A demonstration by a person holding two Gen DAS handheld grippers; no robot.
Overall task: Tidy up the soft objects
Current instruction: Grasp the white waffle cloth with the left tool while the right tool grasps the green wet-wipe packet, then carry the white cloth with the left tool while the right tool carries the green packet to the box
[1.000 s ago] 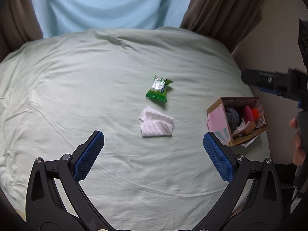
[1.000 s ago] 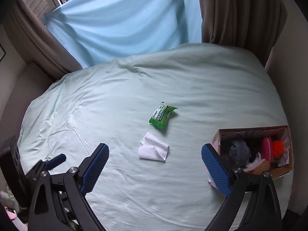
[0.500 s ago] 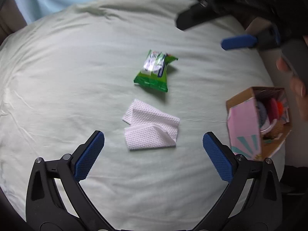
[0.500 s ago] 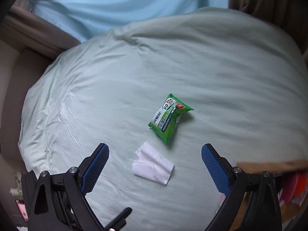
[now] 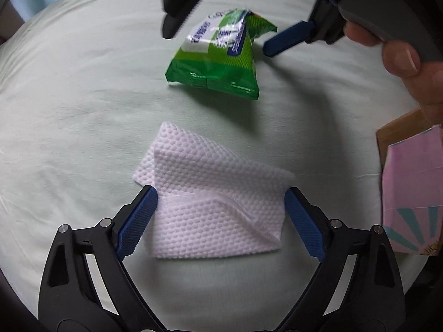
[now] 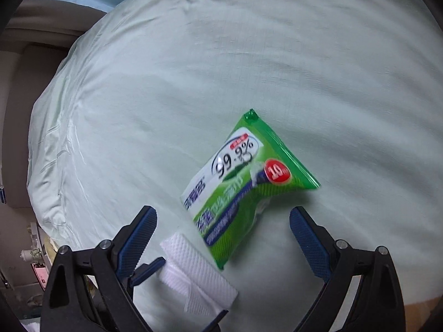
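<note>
Where curtains (image 6: 49,25) hang, a pale green bedsheet (image 6: 193,69) lies wrinkled.

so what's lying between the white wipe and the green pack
Only bare sheet, in the left wrist view: the wipe and pack lie apart.

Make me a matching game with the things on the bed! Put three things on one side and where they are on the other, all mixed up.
Things:
1. white wipe
2. green wipes pack
3. pink box

Places:
A. at the right edge of the left wrist view
B. between the open fingers of the left gripper
C. in front of the open right gripper

Pairs: 1-B, 2-C, 3-A
</note>
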